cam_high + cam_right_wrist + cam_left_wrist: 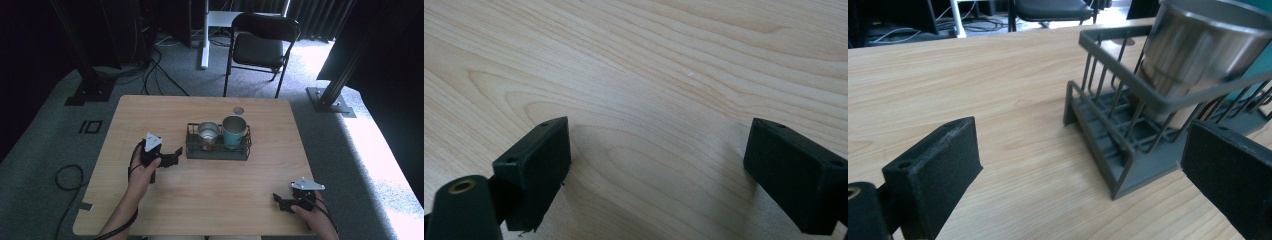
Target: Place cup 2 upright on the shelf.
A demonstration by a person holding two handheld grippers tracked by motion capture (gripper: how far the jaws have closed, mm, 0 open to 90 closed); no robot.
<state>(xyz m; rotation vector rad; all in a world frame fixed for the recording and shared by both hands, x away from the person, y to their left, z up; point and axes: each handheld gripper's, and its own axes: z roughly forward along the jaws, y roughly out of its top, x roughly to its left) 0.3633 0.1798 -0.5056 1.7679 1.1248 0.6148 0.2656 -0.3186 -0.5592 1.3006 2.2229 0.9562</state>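
Observation:
A dark grey wire rack (218,152) stands in the middle of the wooden table (150,115). It holds a steel cup (208,133) on its left and a teal cup (234,131) on its right. My left gripper (172,156) is open just left of the rack, pointing at its left end; in the left gripper view the rack (1128,150) and steel cup (1198,55) loom close between the jaws. My right gripper (280,201) rests open near the table's front right edge, with bare wood (659,125) between its jaws.
A small round hole (238,110) sits in the table behind the rack. A black folding chair (260,45) stands beyond the far edge, with cables on the carpet at the left. Bare tabletop lies between the two grippers.

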